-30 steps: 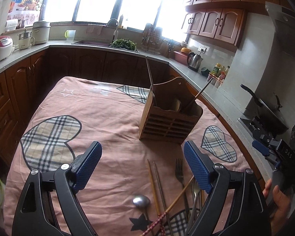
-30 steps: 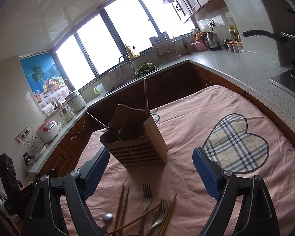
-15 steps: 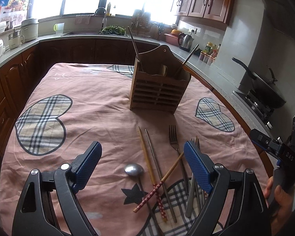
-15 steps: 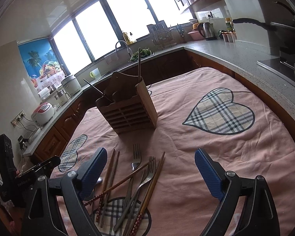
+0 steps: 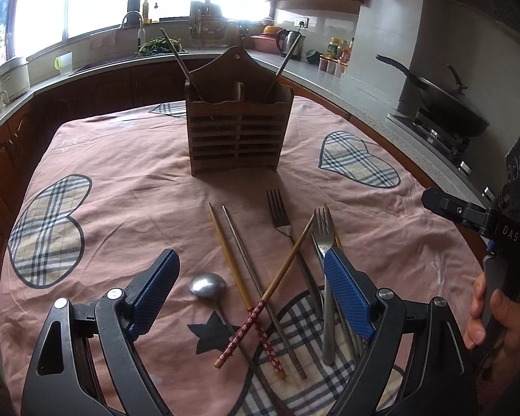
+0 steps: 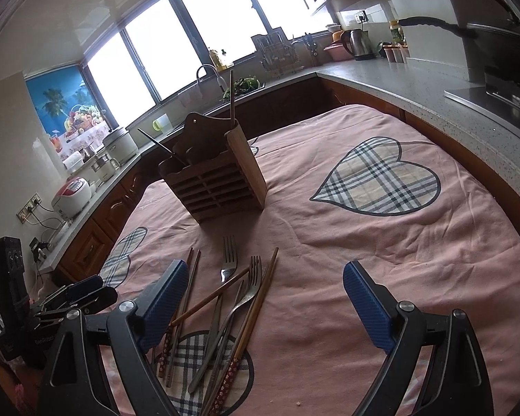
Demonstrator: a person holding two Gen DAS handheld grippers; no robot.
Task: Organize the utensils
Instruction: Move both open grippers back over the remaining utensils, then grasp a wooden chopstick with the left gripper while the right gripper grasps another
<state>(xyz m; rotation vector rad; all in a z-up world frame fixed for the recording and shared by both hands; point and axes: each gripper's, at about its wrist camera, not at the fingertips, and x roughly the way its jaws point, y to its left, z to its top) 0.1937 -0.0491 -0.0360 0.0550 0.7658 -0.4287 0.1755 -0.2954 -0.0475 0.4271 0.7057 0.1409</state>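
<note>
In the left wrist view, the left gripper (image 5: pixel 249 286) was held spread wide and empty above the pink cloth (image 5: pixel 128 180), over a spoon (image 5: pixel 207 284), crossed chopsticks (image 5: pixel 277 277) and forks (image 5: pixel 280 215). The wooden holder (image 5: pixel 237 138) was seen standing farther back.

In the right wrist view, the right gripper (image 6: pixel 261 294) was likewise spread, pinching nothing, the utensil pile (image 6: pixel 225 305) lying by its left finger and the holder (image 6: pixel 218 183) behind.

Scattered utensils (image 5: pixel 277 260) before wooden holder (image 5: pixel 237 131)
</note>
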